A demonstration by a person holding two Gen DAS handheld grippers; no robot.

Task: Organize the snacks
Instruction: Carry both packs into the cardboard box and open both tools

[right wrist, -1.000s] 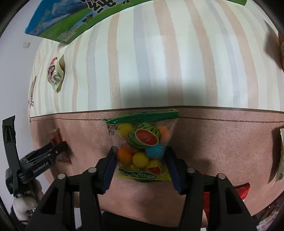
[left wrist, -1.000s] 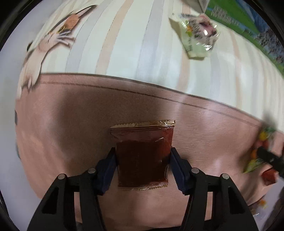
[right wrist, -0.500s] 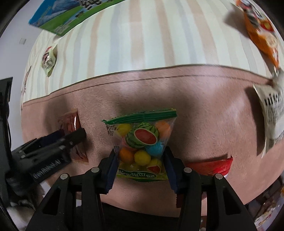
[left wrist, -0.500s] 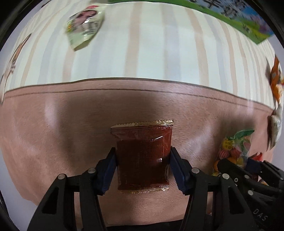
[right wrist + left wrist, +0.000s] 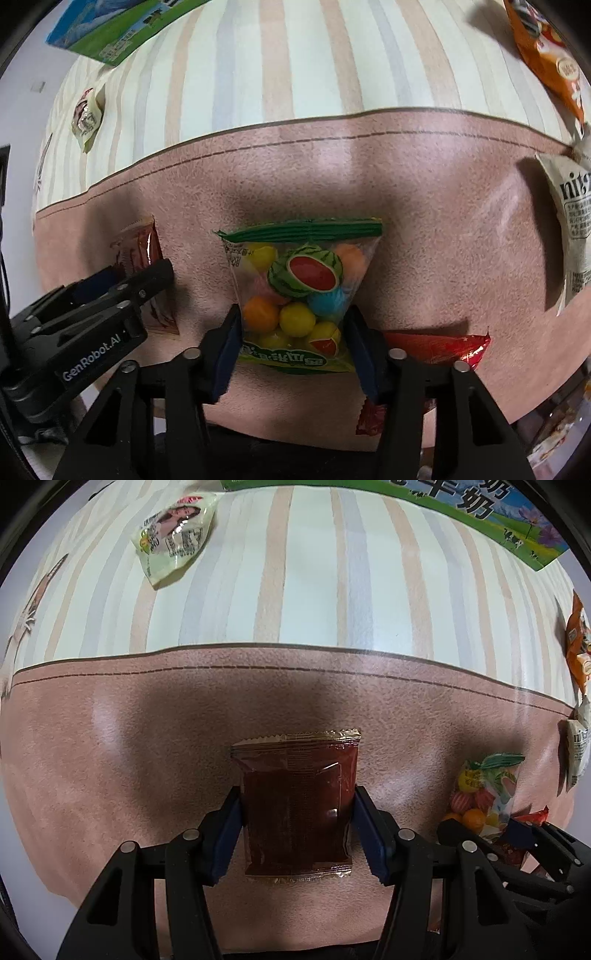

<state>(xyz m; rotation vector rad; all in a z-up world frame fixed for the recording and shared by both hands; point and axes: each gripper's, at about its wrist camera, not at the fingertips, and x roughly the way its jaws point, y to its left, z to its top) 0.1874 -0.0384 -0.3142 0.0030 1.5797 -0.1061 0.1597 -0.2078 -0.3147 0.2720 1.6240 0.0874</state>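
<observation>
1. The left tongs [image 5: 297, 830] are clamped on a dark red-brown sachet [image 5: 297, 805], their blue pads pressing its two long sides. Its long axis runs along the fingers, with the crimped gold seal pointing away from the camera, over the pink part of the surface [image 5: 110, 775].
2. The right tongs [image 5: 293, 347] grip a clear candy bag [image 5: 301, 291] by its lower sides. The bag stands lengthwise along the fingers with its green sealed top farthest from the camera, coloured balls and a watermelon picture showing through.
3. The two pairs of tongs sit close side by side; the left tool's body reads "GenRobot.AI".
4. A red packet [image 5: 443, 347] lies partly hidden under the right tongs, so its full shape is unclear.
5. A white packet [image 5: 572, 229] at the right edge is cut off, and only "nits" can be read.
6. An orange bag [image 5: 546, 48], a pale green packet [image 5: 173, 535] and a green-and-blue carton [image 5: 491, 513] with Chinese characters lie on the striped part, all distorted at the edges.
</observation>
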